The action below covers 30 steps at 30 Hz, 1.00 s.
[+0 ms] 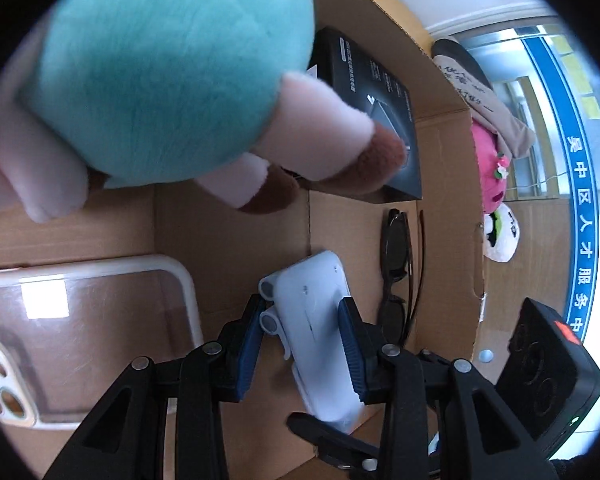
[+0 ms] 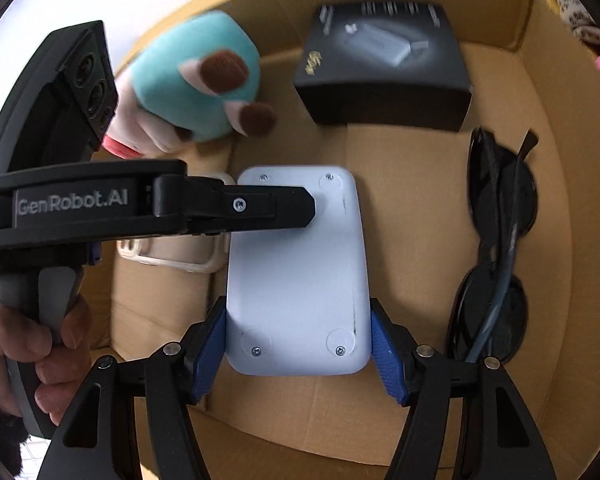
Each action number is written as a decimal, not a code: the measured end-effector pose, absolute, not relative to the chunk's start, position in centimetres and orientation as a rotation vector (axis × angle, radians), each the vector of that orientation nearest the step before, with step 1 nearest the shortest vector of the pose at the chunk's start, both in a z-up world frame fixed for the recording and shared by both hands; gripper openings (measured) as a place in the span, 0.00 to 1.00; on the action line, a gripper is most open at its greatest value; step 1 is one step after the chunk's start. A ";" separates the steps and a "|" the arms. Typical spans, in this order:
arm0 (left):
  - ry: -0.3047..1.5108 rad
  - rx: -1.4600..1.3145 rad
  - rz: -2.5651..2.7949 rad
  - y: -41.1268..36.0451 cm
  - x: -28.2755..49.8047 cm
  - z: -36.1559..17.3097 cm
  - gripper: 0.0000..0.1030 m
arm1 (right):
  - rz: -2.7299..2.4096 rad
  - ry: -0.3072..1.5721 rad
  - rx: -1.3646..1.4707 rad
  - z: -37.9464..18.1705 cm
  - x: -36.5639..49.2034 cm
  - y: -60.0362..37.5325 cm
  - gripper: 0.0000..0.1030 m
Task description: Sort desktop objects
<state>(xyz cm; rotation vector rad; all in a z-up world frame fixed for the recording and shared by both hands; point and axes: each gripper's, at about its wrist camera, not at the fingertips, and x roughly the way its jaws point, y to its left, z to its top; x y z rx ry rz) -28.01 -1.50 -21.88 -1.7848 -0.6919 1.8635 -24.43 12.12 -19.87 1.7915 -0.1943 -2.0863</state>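
White plastic case (image 2: 298,276), rounded corners, four screws, pinched by both grippers' fingers (image 2: 210,354) (image 1: 350,344).

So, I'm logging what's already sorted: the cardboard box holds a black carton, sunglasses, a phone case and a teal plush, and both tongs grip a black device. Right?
Not quite: the device is white, not black, per the right wrist view. The rest stands.
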 end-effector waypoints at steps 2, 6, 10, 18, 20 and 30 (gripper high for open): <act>-0.691 -1.778 1.872 -1.4 -28.0 -21.9 0.35 | -2.096 -0.179 1.799 -20.0 -24.4 11.9 0.68; -0.681 -1.785 1.875 -1.4 -27.9 -21.8 0.35 | -2.096 -0.181 1.806 -19.9 -24.1 11.9 0.68; -0.619 -1.782 1.915 -1.1 -27.0 -20.2 0.33 | -2.063 -0.207 1.820 -19.4 -23.4 12.1 0.69; -0.402 -1.512 2.350 -2.2 -21.7 -7.8 0.69 | -2.162 -0.171 1.620 -10.8 -19.8 13.9 0.94; -0.355 -1.409 2.513 -2.7 -19.5 -4.0 0.78 | -2.183 -0.144 1.565 -8.5 -18.8 14.8 1.00; -0.168 -1.317 2.902 -2.7 -12.0 5.3 0.78 | -2.354 -0.064 1.368 1.2 -13.8 16.7 1.00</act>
